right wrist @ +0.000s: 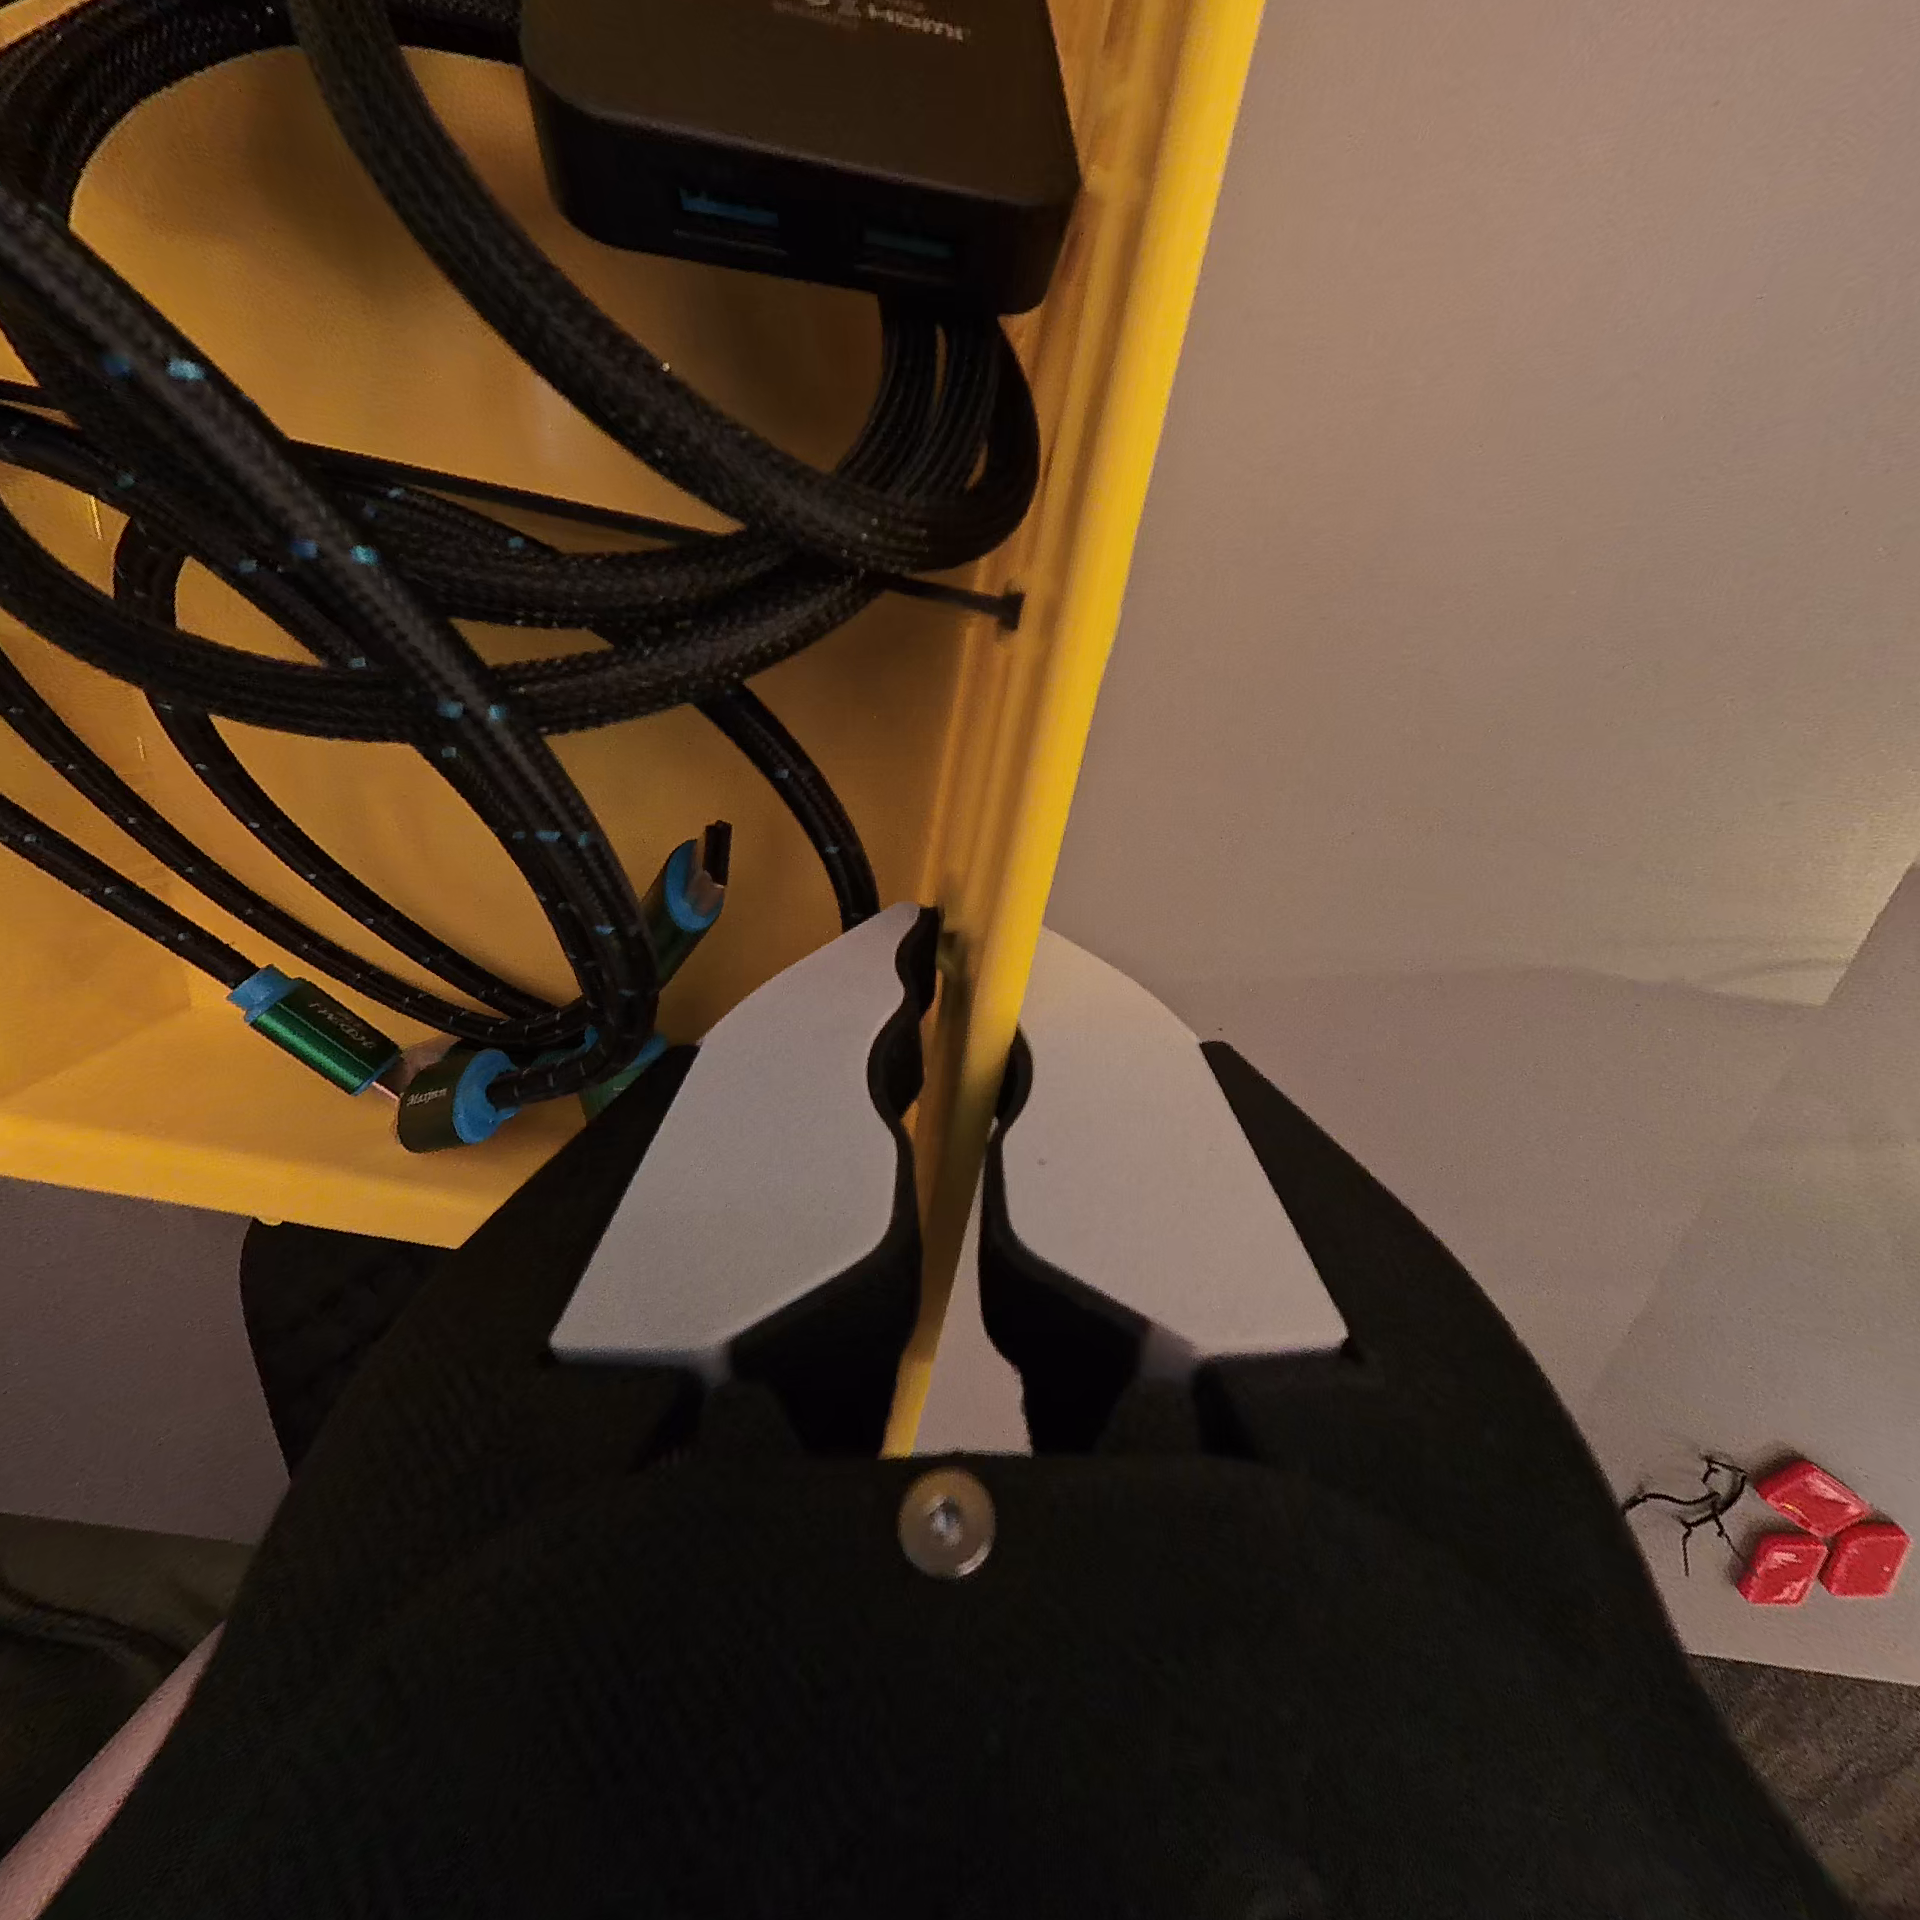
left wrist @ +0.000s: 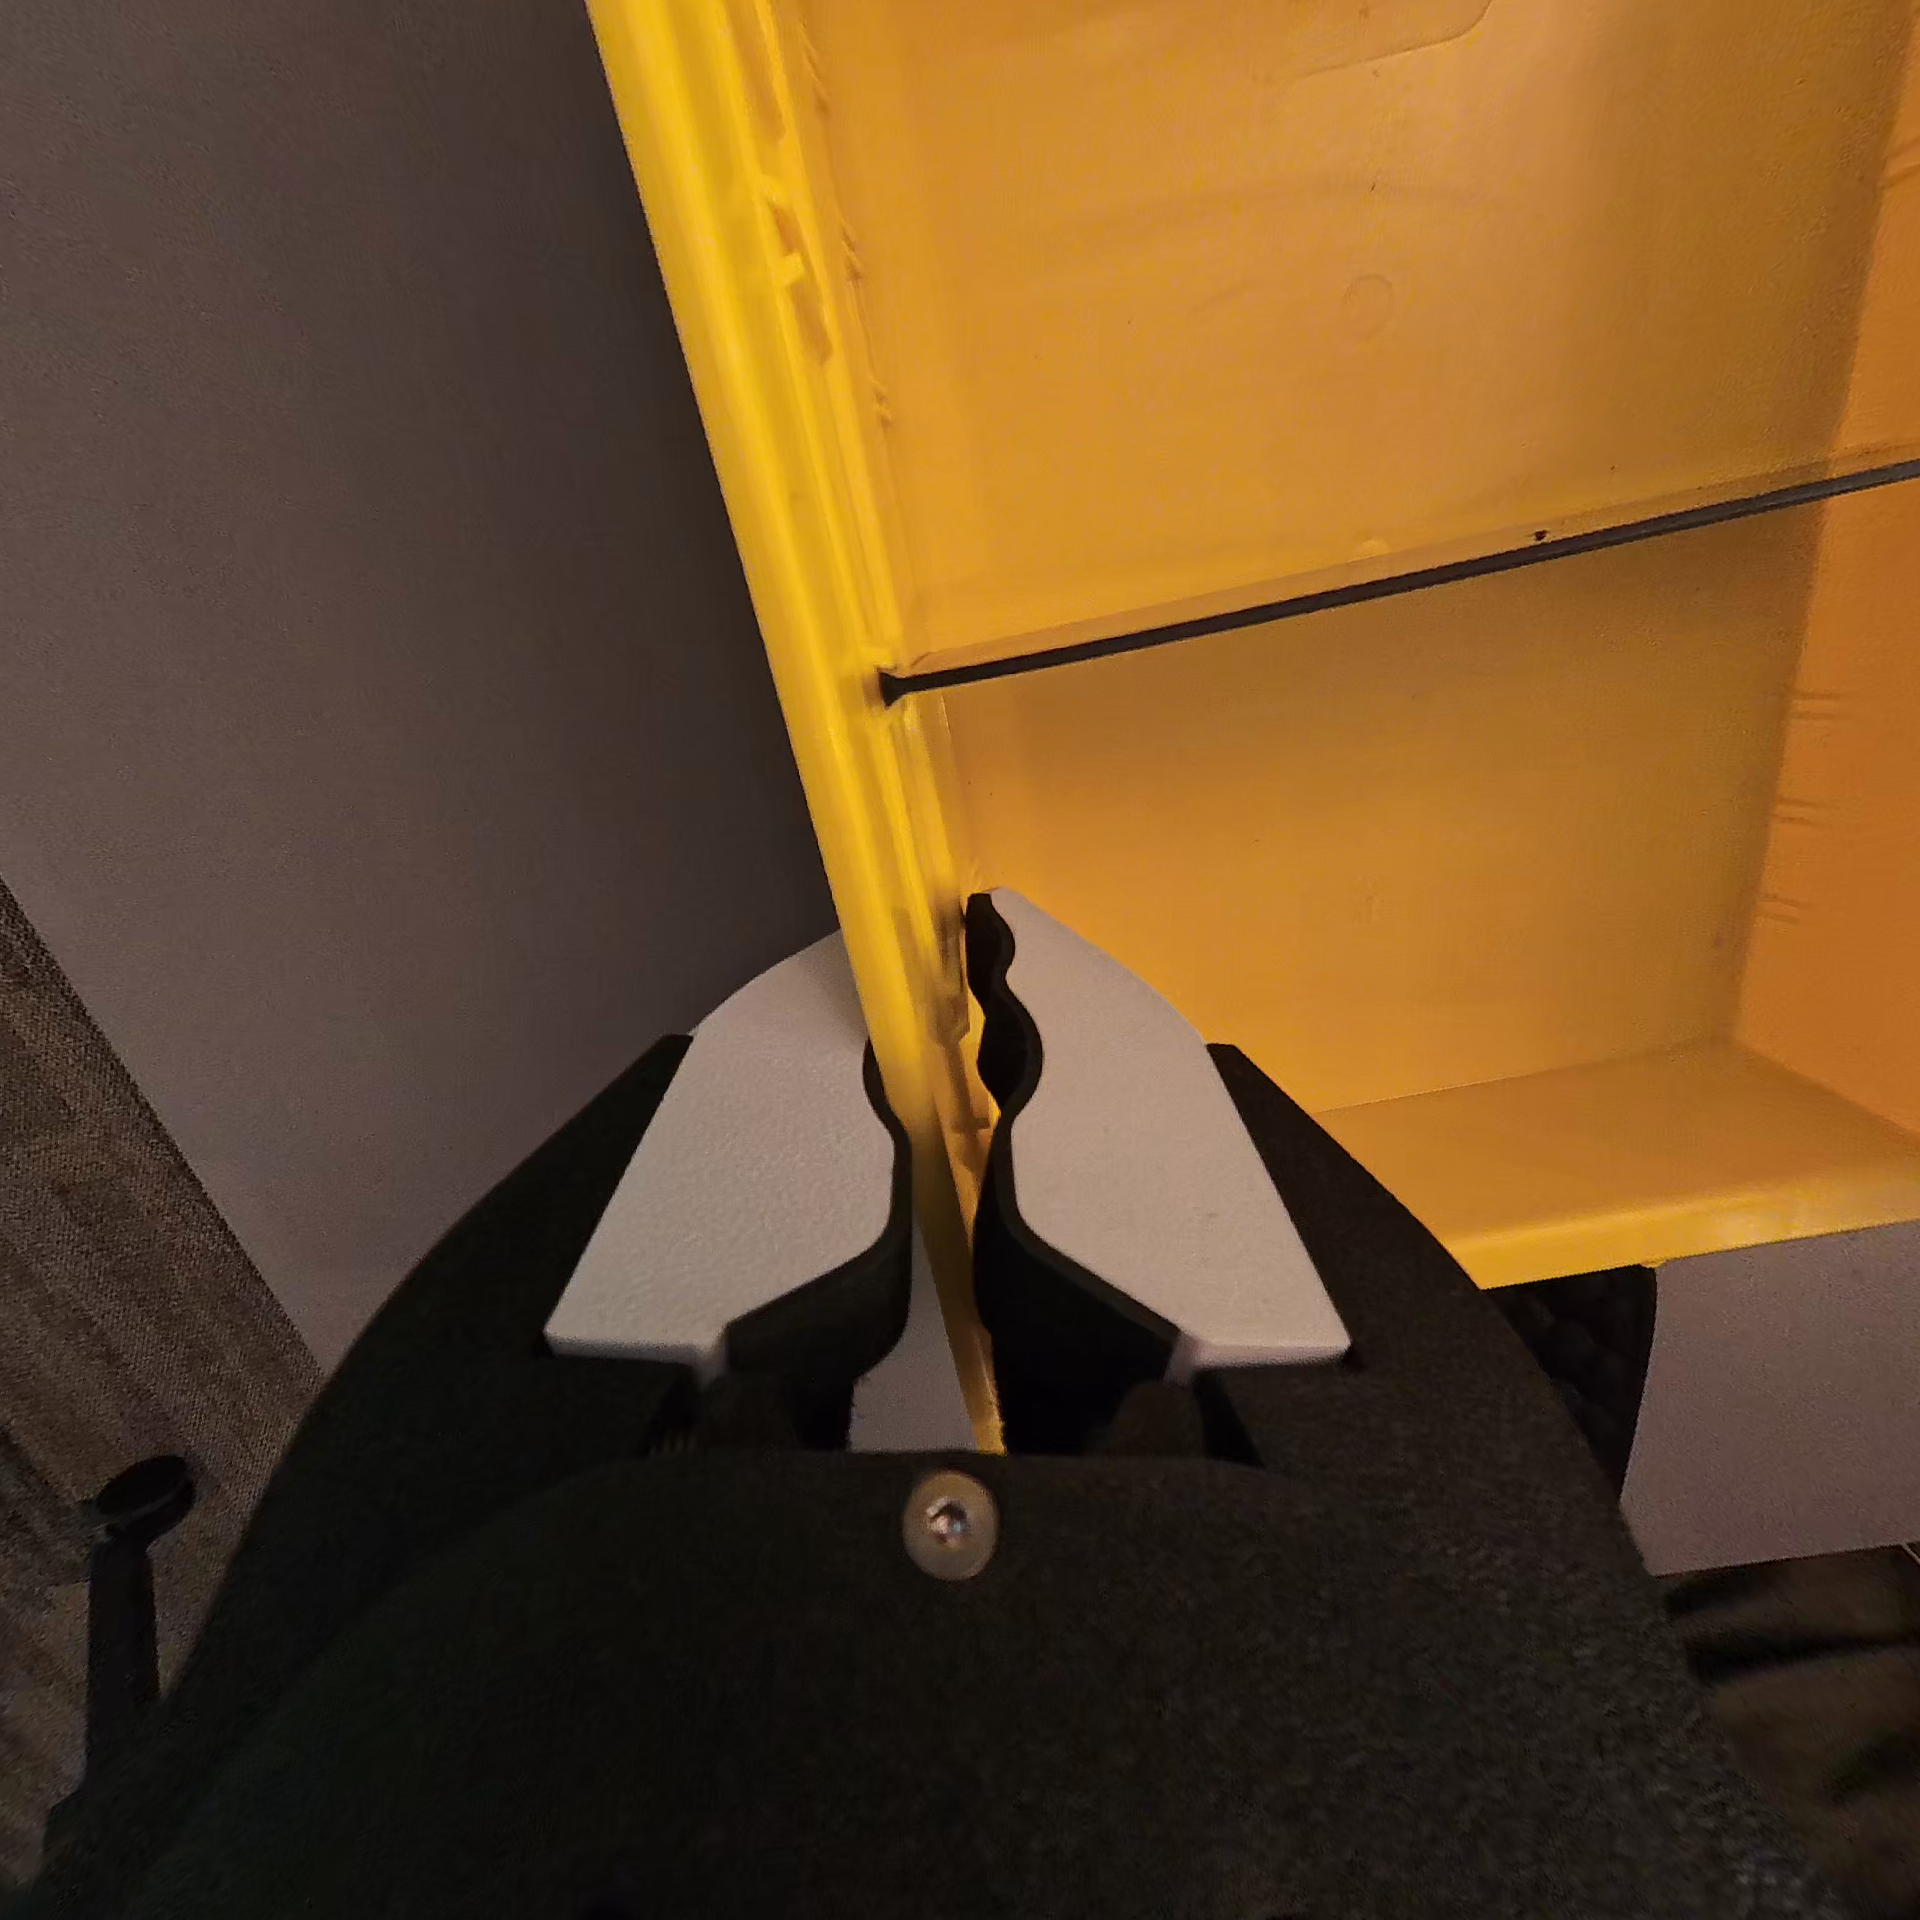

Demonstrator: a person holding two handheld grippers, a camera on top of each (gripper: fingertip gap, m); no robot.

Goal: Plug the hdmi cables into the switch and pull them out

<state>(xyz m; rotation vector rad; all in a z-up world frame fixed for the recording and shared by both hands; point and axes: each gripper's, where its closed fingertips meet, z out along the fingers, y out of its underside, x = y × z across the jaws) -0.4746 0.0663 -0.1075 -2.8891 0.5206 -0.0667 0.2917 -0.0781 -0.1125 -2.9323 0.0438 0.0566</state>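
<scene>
A pale grey bench (right wrist: pixel 1507 520) is carrying a shallow yellow plastic tray (left wrist: pixel 1351 364) with raised side walls, its near edge reaching the bench's front edge. A thin dark divider line (left wrist: pixel 1351 592) is crossing the tray's floor in the left wrist view, where that half is lying bare. The left hand-held gripper (left wrist: pixel 940 1039) is pinching the tray's left wall, one finger outside and one inside, jaws narrow with the wall between them. The right hand-held gripper (right wrist: pixel 961 1039) is clamping the tray's right wall (right wrist: pixel 1101 571) in the same manner. In the right wrist view, black braided hdmi cables with blue flecks (right wrist: pixel 416 582) are lying coiled inside the tray, filling its floor from the left side to the right wall. A black box-shaped switch with blue ports (right wrist: pixel 810 156) is sitting against the right wall toward the tray's far end, some cable running beneath it. Green metal plugs with blue collars (right wrist: pixel 312 1034) are resting unplugged near the tray's near edge, well apart from the switch. Three small red angular pieces (right wrist: pixel 1823 1543) are lying by the bench's near right corner, just beside a thin black squiggle (right wrist: pixel 1683 1507)
</scene>
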